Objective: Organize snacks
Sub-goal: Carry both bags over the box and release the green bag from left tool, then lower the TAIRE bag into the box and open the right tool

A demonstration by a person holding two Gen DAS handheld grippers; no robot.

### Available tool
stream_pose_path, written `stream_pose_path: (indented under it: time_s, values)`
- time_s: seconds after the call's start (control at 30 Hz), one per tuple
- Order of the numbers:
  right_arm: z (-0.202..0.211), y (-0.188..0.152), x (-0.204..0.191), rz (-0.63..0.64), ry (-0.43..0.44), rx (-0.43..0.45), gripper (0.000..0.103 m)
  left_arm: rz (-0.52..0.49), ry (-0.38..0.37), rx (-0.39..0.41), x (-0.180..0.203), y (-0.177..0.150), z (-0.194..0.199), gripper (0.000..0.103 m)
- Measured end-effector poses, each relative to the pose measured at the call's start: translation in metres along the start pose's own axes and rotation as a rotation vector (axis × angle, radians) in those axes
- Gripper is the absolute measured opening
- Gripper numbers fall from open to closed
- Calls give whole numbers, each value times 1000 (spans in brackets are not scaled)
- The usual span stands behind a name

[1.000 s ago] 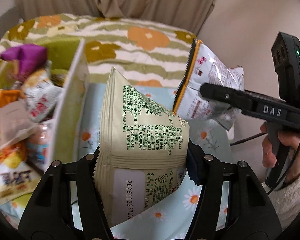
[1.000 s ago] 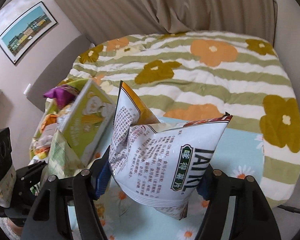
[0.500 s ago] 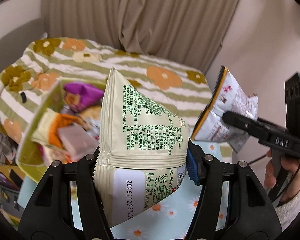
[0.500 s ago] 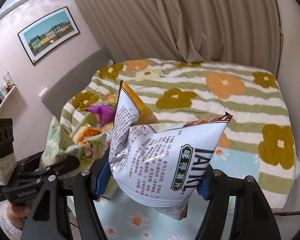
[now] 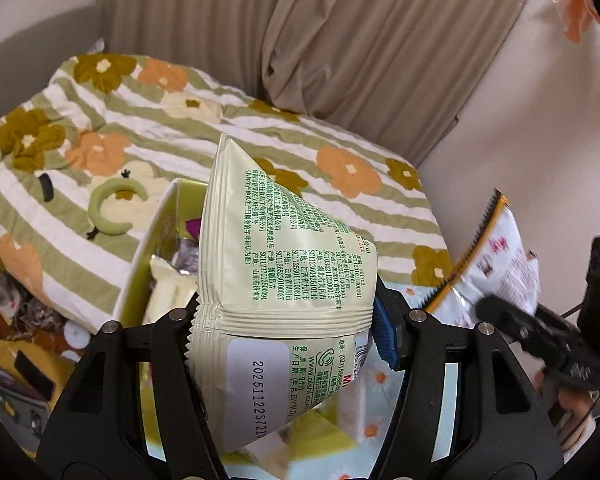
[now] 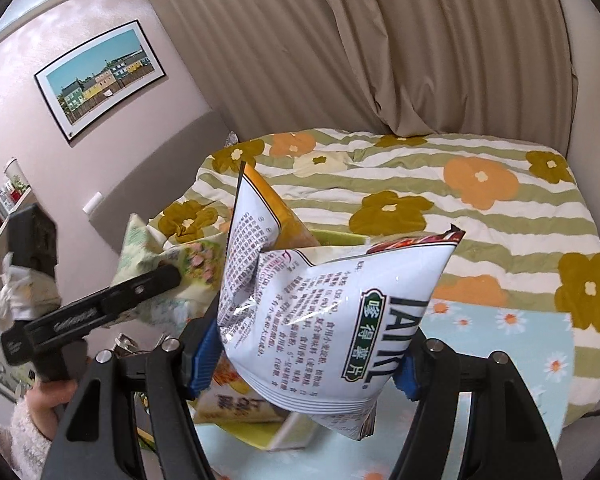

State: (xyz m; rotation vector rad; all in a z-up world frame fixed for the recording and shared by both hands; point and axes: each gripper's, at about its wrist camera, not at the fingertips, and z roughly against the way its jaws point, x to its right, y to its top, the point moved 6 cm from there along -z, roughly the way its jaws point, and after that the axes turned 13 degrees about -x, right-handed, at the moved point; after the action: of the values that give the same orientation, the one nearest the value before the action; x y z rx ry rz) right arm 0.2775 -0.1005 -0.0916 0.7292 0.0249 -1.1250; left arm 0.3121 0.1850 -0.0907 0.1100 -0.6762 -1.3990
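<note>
My left gripper is shut on a pale green snack bag and holds it up in the air. Behind and below it is a green-walled box with several snacks inside. My right gripper is shut on a white chip bag with an orange edge, also held high. The white bag also shows at the right of the left wrist view. The green bag and left gripper show at the left of the right wrist view. The box rim peeks out behind the white bag.
A striped flower quilt covers the bed behind. A light blue daisy cloth lies under the box. Beige curtains hang at the back. A framed picture hangs on the left wall. Clutter lies on the floor at lower left.
Both grippers have risen with their bags still held. The views now look down on the box from higher up, and the box has shifted under and behind the bags.
</note>
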Motion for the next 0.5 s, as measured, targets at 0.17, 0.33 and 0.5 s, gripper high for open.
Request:
stream_pose_path:
  time_s: [0.17,0.33,0.5]
  values:
    - [-25,-2,-15,-39,-24,-30,66,30,-23,-42,-28,15,-28,102]
    - [-34,-12,-18,-62,-73,-55,66,16,-12,-68,-39,0,-24,102]
    - [-35,-19,-23,-87,-84,-61,66,-59,43,-29,-40,-26,2,102]
